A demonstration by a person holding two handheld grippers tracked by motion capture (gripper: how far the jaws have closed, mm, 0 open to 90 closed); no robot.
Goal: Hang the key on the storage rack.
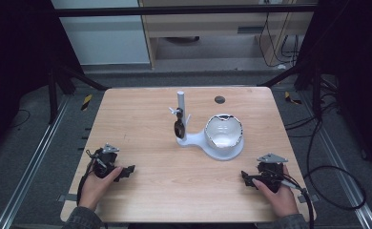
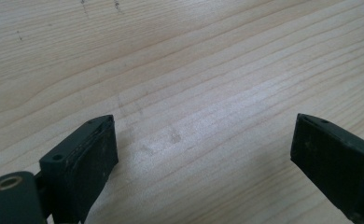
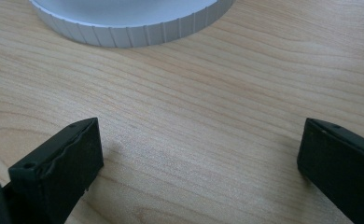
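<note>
Fingers of both grippers stand spread and empty, resting low on the bare table: left gripper, right gripper. Ahead of and between them sits the white stand with its bowl, apparently awaiting approach.

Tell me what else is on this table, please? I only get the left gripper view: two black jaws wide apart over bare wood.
Observer: In the high view a white stand sits mid-table, with a shiny bowl on its round base.
Operator: Is my hand-held gripper near it?
Observer: No. The left hand-held gripper is at the near left of the table, well apart from the stand.
Operator: And the other one?
Observer: The right hand-held gripper is open too. In the right gripper view its jaws point at the base's ribbed rim.
</note>
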